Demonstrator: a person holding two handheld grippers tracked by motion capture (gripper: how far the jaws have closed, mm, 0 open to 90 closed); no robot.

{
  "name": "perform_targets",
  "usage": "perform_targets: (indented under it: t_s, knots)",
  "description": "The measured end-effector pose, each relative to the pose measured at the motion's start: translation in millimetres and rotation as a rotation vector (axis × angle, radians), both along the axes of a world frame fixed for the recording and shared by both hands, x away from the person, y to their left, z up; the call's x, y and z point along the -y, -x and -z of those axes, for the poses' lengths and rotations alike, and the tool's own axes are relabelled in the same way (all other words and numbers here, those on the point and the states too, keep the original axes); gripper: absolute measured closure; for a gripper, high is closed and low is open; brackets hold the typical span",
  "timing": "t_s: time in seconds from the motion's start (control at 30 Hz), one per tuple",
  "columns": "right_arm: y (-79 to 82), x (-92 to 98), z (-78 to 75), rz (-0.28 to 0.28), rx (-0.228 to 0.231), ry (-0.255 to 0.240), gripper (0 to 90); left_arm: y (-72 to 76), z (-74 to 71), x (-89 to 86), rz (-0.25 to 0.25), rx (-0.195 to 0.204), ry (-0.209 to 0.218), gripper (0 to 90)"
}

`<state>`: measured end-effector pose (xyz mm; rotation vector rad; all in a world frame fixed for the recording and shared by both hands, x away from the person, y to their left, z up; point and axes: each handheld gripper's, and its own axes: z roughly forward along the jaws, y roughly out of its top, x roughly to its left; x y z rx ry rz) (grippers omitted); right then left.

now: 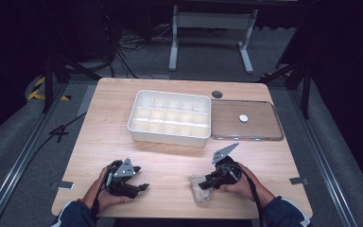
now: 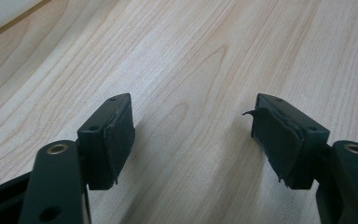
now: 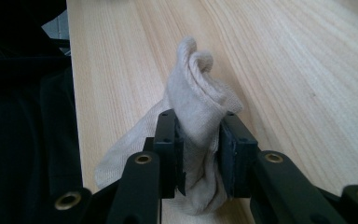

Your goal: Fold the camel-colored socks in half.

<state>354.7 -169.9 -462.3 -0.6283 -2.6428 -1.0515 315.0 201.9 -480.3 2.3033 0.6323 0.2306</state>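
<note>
**A:** Where's the right gripper (image 3: 199, 154) at?

**B:** I've got its jaws pinching a small beige knitted sock (image 3: 193, 116), bunched up between the pads. In the high view the sock (image 1: 199, 188) lies on the near edge of the pale wooden counter (image 1: 170, 161), just left of my right gripper (image 1: 208, 182), with part of it trailing down toward the counter's edge.

**A:** And the left?

**B:** Left gripper (image 2: 193, 135) has its jaws spread wide, nothing between them, just bare wood grain underneath. From above it sits near the front left of the counter (image 1: 139, 187), well apart from the sock.

**A:** What else is up there?

**B:** A white plastic tray with a grid of compartments (image 1: 170, 135) at the middle back, and touching its right side a clear flat lid (image 1: 264, 132) with a small white disc (image 1: 243, 118) on it.
</note>
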Motion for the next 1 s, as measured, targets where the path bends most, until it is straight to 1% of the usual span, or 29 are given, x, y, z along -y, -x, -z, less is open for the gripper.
perform_targets:
  t_s: [0.07, 0.17, 0.2, 0.27, 0.3, 0.33, 0.4, 0.43, 0.5, 0.67, 0.7, 0.73, 0.77, 0.8, 0.87, 0.93, 1.0]
  knots:
    - [2.7, 0.2, -3.3, 0.002, 0.026, 0.009, 71.8, -0.4, 0.1, -0.1, 0.001, 0.0, 0.0, 29.4]
    - [5.5, 2.0, -9.5, 0.012, 0.068, -0.002, 72.0, -1.2, 0.4, 0.2, -0.003, 0.001, 0.0, 27.6]
    - [5.7, 3.5, -12.0, 0.021, 0.092, -0.002, 72.0, -1.5, 0.6, 0.5, -0.004, 0.003, -0.001, 26.5]
    - [5.3, 6.7, -15.4, 0.045, 0.115, -0.008, 72.0, -2.0, 0.7, 1.0, -0.008, 0.002, -0.005, 24.2]
    - [4.3, 9.4, -17.0, 0.062, 0.137, -0.005, 72.0, -2.3, 0.8, 1.1, -0.011, 0.0, -0.007, 23.1]
    - [3.9, 11.0, -17.9, 0.072, 0.143, -0.006, 72.0, -3.0, 1.3, 1.3, -0.012, -0.002, -0.004, 21.6]
    - [3.0, 15.1, -19.9, 0.093, 0.17, -0.008, 72.0, -3.8, 1.6, 1.2, -0.017, 0.003, -0.006, 19.6]
    - [2.4, 17.0, -20.7, 0.105, 0.179, -0.008, 72.0, -3.9, 1.5, 1.4, -0.027, 0.0, -0.012, 18.4]
    - [1.4, 21.0, -22.2, 0.121, 0.206, -0.011, 72.0, -4.7, 2.5, 1.3, -0.034, 0.001, -0.006, 15.0]
    - [-0.2, 27.7, -25.7, 0.16, 0.248, -0.019, 72.0, -6.8, 2.3, 2.3, -0.035, 0.0, -0.011, 14.7]
    - [-0.2, 27.7, -25.7, 0.16, 0.248, -0.019, 72.0, -6.8, 2.3, 2.3, -0.035, 0.0, -0.011, 14.6]
    - [-0.5, 28.9, -26.3, 0.166, 0.258, -0.024, 72.0, -7.3, 2.4, 2.2, -0.03, 0.001, -0.01, 14.6]
    - [-1.3, 31.0, -27.9, 0.186, 0.264, -0.025, 72.0, -7.6, 2.7, 1.9, -0.029, 0.003, -0.007, 14.7]
    - [-1.3, 31.0, -27.9, 0.186, 0.264, -0.025, 72.0, -7.6, 2.7, 1.9, -0.029, 0.003, -0.007, 14.8]
    - [-2.4, 33.3, -30.3, 0.203, 0.289, -0.031, 71.9, -7.0, 2.6, 1.8, -0.036, 0.003, -0.006, 14.8]
    - [-3.2, 35.5, -32.4, 0.219, 0.296, -0.039, 72.0, -6.6, 2.6, 1.2, -0.034, 0.002, -0.005, 15.4]
    - [-4.3, 37.9, -33.7, 0.232, 0.315, -0.036, 72.0, -6.5, 2.3, 0.3, -0.031, 0.004, -0.008, 16.3]
